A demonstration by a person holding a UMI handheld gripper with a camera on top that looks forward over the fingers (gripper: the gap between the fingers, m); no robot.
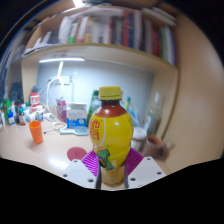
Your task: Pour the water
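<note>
A bottle of yellow drink (pixel 111 135) with a dark cap and a red-and-yellow label stands upright between my gripper's fingers. My gripper (pixel 113 165) is shut on the bottle, both purple pads (pixel 97 160) pressing its lower body from either side. An orange cup (pixel 36 131) stands on the desk to the far left, well beyond the fingers. A small red round object (pixel 77 153) lies on the desk just left of the bottle.
The desk (pixel 55 150) is pale wood. A blue-and-white carton (pixel 75 117) and several small bottles (pixel 12 112) stand along the back left. A lamp (pixel 60 75) and a bookshelf (pixel 110 30) are above. White objects (pixel 155 145) sit to the right.
</note>
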